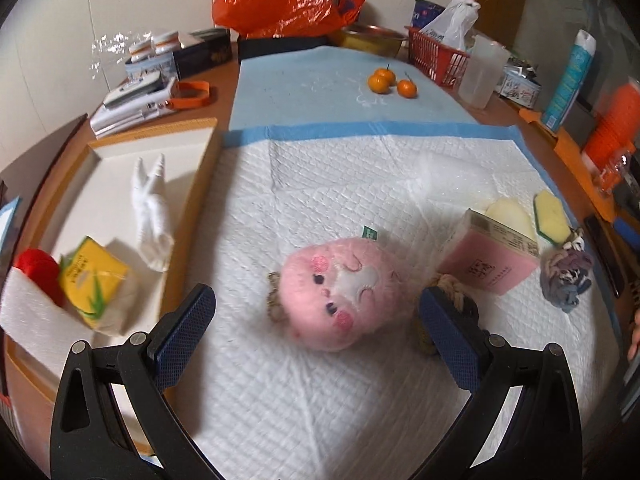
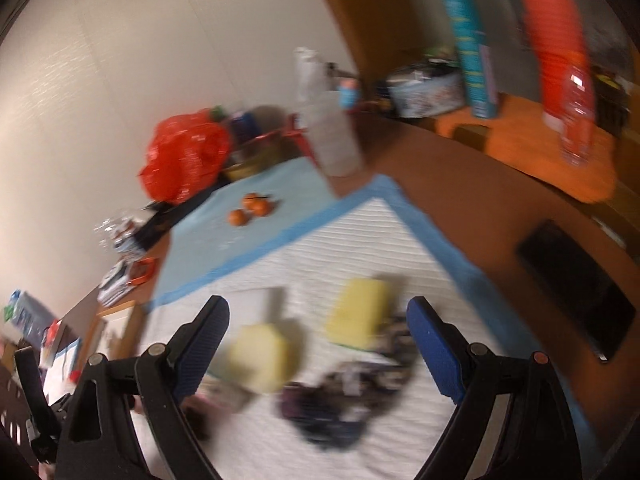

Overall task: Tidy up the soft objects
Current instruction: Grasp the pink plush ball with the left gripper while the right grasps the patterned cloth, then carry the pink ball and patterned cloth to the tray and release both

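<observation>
One round pink plush toy (image 1: 340, 292) lies on the white quilted pad (image 1: 360, 184), well right of the shallow cardboard tray (image 1: 200, 200). It is judged light and compressible; grasp across its body. The left gripper (image 1: 316, 332) stands released, wide, empty, with the toy just ahead between the jaw lines. The right gripper (image 2: 318, 344) is likewise spread, holding nothing.

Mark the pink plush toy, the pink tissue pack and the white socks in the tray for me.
pink plush toy (image 1: 340, 292), left wrist view, middle of its face.
pink tissue pack (image 1: 490, 268), left wrist view, pink front face.
white socks (image 1: 152, 216), left wrist view, middle of the pair.
</observation>
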The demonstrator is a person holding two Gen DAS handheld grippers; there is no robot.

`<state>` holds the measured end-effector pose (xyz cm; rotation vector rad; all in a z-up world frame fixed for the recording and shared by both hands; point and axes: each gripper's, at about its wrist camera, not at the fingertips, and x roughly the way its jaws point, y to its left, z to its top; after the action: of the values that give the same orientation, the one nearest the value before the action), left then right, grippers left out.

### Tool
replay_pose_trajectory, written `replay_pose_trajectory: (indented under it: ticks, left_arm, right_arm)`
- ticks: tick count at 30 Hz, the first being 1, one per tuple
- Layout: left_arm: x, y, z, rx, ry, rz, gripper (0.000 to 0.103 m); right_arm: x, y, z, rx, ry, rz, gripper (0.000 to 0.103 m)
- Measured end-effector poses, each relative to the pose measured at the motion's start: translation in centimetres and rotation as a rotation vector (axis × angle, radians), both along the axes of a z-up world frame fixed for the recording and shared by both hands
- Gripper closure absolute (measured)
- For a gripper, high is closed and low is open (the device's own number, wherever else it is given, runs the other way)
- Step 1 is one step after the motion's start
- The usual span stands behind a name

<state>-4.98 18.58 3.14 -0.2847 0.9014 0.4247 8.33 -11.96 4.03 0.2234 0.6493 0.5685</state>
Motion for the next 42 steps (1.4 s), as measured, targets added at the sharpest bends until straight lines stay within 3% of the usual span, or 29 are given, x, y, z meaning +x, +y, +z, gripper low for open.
replay_pose_trajectory:
  ticks: [5, 8, 10, 17, 22, 28, 30, 32, 37, 42]
  left_arm:
    - [1.2, -0.3, -1.2, -0.016, 0.018, 0.017, 0.002]
    - [1.5, -0.5, -1.8, -0.022, 0.029, 0.022, 0.013]
    - [1.4, -0.5, -2.0, -0.027, 0.019, 0.027, 0.029]
    - [1.5, -0.3, -2.1, -0.035, 0.001, 0.039, 0.03]
    - [1.6, -0.5, -2.3, -0.023, -0.009, 0.042, 0.034]
    - [1.6, -0.3, -2.2, -0.029, -0.021, 0.057, 0.035]
    - [1.4, -0.3, -2.1, -0.03, -0.024, 0.063, 0.036]
    - [0.9, -0.2, -1.9, -0.027, -0.034, 0.073, 0.036]
    - [-0.5, 0.1, -0.9, -0.042, -0.076, 0.103, 0.037]
    - [-2.1, -0.7, 2.3, -0.002, -0.16, 0.108, 0.037]
  right_arm:
    - [0.5, -1.1, -2.7, -0.078, 0.059, 0.057, 0.012]
    - [-0.3, 0.5, -4.1, -0.153, 0.076, 0.138, 0.012]
    - [-1.1, 1.4, -4.4, -0.189, 0.055, 0.161, 0.012]
    - [-1.5, -0.4, -4.1, -0.19, 0.018, 0.154, 0.012]
    - [2.3, -2.8, -4.5, -0.083, 0.134, 0.063, 0.013]
    - [4.0, 0.0, -6.1, -0.137, 0.18, 0.126, 0.013]
    - [3.7, 1.0, -6.8, -0.163, 0.184, 0.149, 0.019]
    - [3.1, 1.4, -6.8, -0.181, 0.15, 0.162, 0.059]
    - [2.7, 0.9, -6.5, -0.152, 0.137, 0.233, 0.069]
    - [2.0, -1.1, -3.6, -0.1, 0.053, 0.177, 0.069]
